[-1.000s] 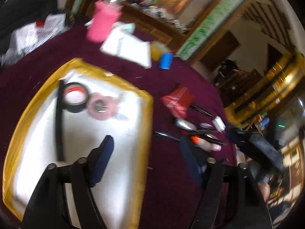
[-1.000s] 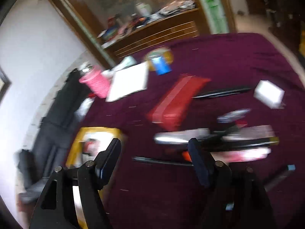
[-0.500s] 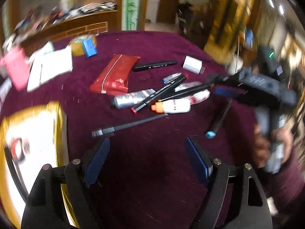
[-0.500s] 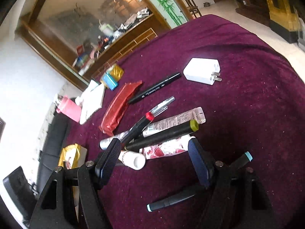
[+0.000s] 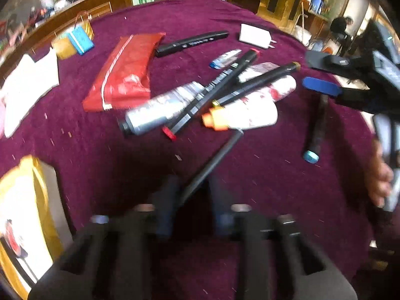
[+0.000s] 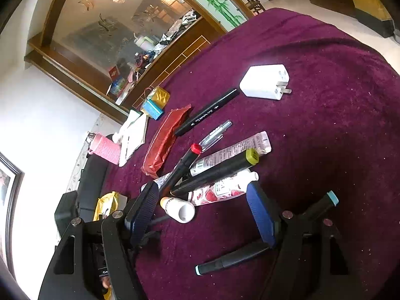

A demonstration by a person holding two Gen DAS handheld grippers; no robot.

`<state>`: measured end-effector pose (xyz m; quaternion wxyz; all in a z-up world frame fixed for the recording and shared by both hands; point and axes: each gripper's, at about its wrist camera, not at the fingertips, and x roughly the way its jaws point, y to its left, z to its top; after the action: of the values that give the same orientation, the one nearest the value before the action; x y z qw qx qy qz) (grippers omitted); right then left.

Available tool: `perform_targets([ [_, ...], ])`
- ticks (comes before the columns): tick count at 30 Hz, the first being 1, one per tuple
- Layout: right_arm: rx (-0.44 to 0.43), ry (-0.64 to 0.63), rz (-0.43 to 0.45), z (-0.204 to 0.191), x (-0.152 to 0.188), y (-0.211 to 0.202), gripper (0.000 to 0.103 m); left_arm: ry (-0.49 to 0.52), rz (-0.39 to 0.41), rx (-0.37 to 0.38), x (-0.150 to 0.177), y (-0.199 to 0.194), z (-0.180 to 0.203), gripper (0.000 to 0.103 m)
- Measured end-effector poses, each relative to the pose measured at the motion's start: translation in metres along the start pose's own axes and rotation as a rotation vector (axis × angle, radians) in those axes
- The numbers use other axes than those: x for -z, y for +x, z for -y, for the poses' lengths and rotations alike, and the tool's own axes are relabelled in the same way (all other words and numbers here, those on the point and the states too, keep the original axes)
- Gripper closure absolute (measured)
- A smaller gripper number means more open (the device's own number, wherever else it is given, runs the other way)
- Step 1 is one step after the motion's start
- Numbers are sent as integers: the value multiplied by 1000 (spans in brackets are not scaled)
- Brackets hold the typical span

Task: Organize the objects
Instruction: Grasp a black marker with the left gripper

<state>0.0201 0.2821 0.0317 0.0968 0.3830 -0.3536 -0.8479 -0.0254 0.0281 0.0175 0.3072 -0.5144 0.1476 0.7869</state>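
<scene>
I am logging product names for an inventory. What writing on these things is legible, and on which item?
None reads with certainty.
Black marker: white print along the barrel, too small.
Yellow-capped marker: digits on the cap, too blurred.
Pale pink tube: a block of small print, illegible.
Floral tube: a short label, unreadable.
White charger: grey marks, too small.

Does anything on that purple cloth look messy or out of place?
Yes. Near the middle of the purple cloth, markers and tubes lie crossed in a heap: a red-capped marker and a yellow-capped marker rest across a pink tube and a floral tube. Nothing looks spilled or broken.
</scene>
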Motion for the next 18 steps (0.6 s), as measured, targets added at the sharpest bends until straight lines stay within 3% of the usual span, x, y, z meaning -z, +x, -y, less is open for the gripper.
perform_targets([
  [2,-3,6,-9,0,2,2,35,-2,-3,19,9,-5,5,95],
  [11,16,2,-21,1,7,9,35,34,56,-95,13,-2,33,90],
  [14,30,-2,-10,2,6,7,35,10,100,-180,14,1,37,74],
  [15,33,-4,-8,2,6,7,35,-5,114,-215,16,0,37,64],
  [18,42,-5,-9,3,5,9,35,-87,121,-162,21,-2,25,64],
])
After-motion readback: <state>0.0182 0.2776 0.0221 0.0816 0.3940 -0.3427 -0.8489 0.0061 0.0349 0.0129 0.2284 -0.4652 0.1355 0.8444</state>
